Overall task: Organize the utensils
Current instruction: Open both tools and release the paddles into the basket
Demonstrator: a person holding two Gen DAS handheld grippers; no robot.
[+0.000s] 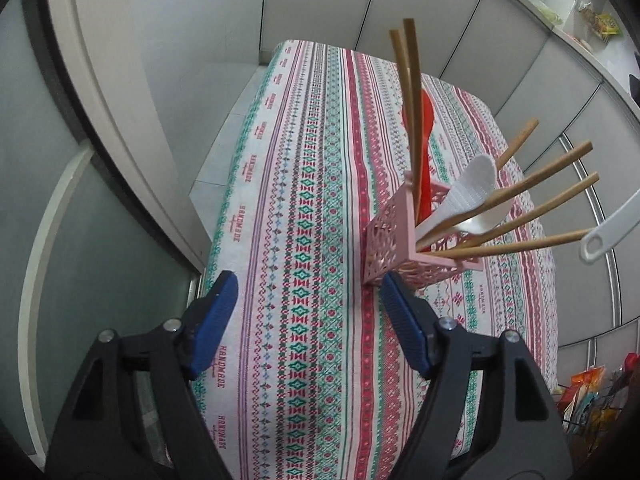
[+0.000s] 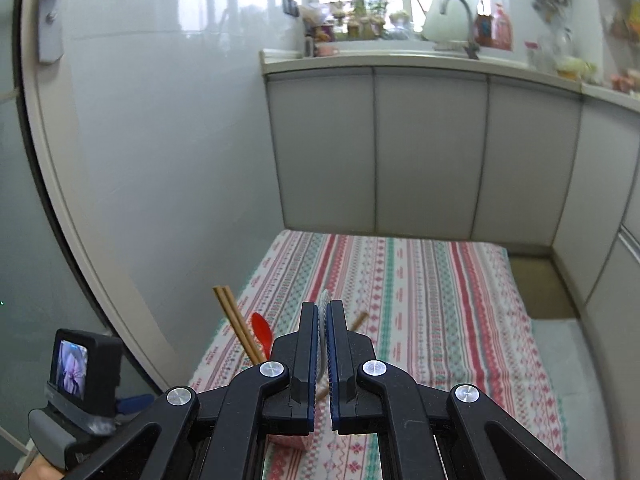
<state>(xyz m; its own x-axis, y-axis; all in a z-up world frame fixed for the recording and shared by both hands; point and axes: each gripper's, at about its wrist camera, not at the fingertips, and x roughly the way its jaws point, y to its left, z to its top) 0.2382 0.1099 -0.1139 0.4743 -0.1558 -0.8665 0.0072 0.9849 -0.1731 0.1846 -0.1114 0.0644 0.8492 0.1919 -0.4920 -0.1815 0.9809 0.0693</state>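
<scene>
A pink lattice utensil holder (image 1: 390, 236) stands on the table with the striped patterned cloth (image 1: 304, 184). Several wooden chopsticks (image 1: 412, 92), a red spoon (image 1: 426, 120) and a white spoon (image 1: 472, 196) stick out of it. My left gripper (image 1: 308, 284) hovers just in front of the holder, open, with nothing between its blue pads. My right gripper (image 2: 322, 308) is shut on a thin white utensil (image 2: 324, 298). That utensil's handle end with a hole (image 1: 600, 236) shows at the right of the holder. From the right wrist, the chopsticks (image 2: 236, 324) and red spoon (image 2: 262, 330) lie below the gripper.
Grey cabinet doors (image 2: 428, 152) line the far side, under a counter with a white kettle (image 2: 448, 16) and jars. A curved door frame (image 1: 112, 112) runs along the left. A rack of packets (image 1: 588, 396) sits low on the right. The left gripper's camera (image 2: 76, 364) is at lower left.
</scene>
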